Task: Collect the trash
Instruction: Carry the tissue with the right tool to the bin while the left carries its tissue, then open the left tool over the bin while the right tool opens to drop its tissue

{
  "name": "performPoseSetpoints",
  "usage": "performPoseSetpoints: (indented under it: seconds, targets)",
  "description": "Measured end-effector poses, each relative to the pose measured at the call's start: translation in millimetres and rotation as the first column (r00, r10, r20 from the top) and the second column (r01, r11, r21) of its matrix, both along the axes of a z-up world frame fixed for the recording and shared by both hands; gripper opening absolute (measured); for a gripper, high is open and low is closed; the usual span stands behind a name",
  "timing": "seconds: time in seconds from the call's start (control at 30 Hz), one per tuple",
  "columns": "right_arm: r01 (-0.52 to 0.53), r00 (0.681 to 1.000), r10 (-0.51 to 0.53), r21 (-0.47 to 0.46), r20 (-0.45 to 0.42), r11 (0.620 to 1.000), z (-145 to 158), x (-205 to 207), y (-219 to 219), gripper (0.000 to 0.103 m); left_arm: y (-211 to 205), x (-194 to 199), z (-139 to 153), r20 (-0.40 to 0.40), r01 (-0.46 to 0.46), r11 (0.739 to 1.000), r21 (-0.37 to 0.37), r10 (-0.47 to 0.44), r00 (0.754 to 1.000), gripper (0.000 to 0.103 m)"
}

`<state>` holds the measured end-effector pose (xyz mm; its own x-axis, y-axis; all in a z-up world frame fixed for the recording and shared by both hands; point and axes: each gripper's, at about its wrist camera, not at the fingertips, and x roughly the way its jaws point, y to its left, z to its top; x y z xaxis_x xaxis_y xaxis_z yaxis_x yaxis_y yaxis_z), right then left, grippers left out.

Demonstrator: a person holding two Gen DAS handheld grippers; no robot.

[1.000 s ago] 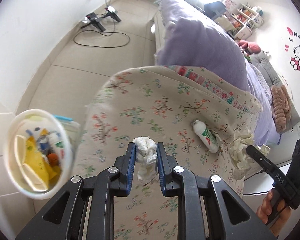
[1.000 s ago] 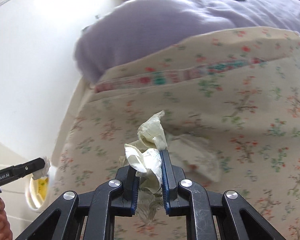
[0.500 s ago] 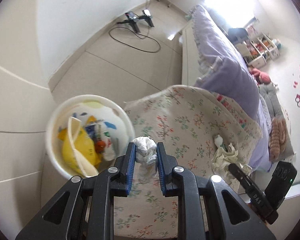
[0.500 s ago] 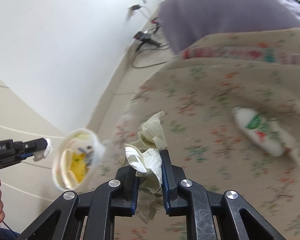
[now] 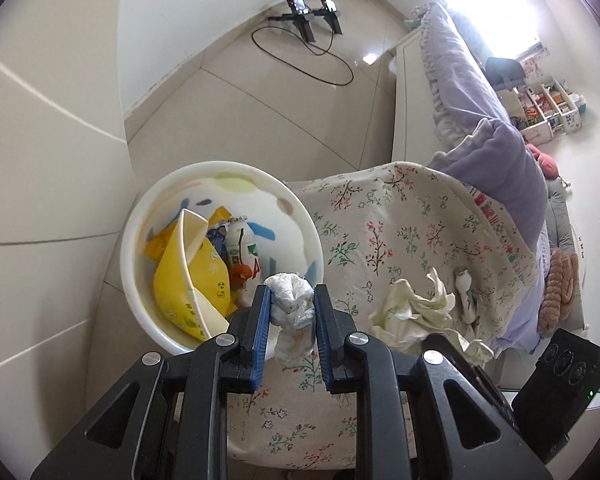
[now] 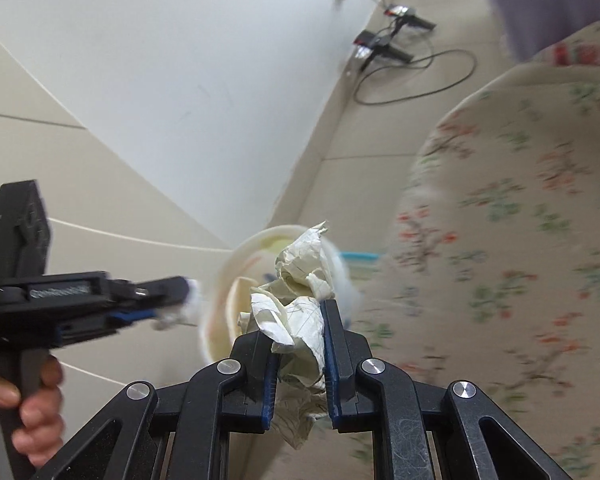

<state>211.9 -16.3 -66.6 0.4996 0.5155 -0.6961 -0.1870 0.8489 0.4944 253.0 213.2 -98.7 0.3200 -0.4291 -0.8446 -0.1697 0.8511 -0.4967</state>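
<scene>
My left gripper (image 5: 291, 294) is shut on a crumpled white tissue (image 5: 292, 304), held at the near right rim of the white trash bin (image 5: 140, 216). The bin holds a yellow wrapper (image 5: 188, 280), a small drink bottle (image 5: 240, 252) and other trash. My right gripper (image 6: 296, 312) is shut on a wad of cream crumpled paper (image 6: 300, 300), with the blurred bin (image 6: 224, 276) just beyond it. The left gripper (image 6: 180, 292) shows at the left of the right wrist view. In the left wrist view the same cream paper (image 5: 416, 312) shows, and a small white bottle (image 5: 465, 292) lies on the floral blanket (image 5: 380, 240).
The bin stands on the tiled floor against a white wall. A black tripod stand and cable (image 5: 308, 24) lie on the floor farther off. A purple duvet (image 5: 496, 160) covers the bed past the floral blanket. Shelves (image 5: 548, 104) stand at the far right.
Both grippers have swung left from over the blanket toward the bin, each still holding its trash. The bin now sits close in front of both.
</scene>
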Motion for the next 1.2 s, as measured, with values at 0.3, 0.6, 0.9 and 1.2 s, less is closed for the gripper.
performPoseSetpoints:
  seconds: [0.3,0.6,0.9,1.2]
  targets:
    - [-0.02,1.0,0.02,0.032,-0.014,0.999,-11.8,23.6,34.2,0.017,4.7,13.8,-5.1,-0.029,-0.054,0.998,-0.035,0.053,0.998,0.06]
    - [-0.025,0.999,0.025,0.025,-0.028,0.999,-32.6,29.7,46.2,0.019,30.3,7.2,6.6,-0.007,-0.152,0.985,-0.087,0.152,0.988,0.06]
    - [-0.036,0.999,0.037,0.036,-0.032,0.999,-33.5,39.5,68.7,0.055,33.6,8.6,10.2,0.001,-0.172,0.982,-0.08,0.172,0.985,0.06]
    - [-0.026,1.0,0.026,-0.03,-0.004,0.999,-20.5,22.4,36.5,0.055,4.6,13.8,16.3,0.021,-0.116,0.992,-0.051,0.117,0.993,0.06]
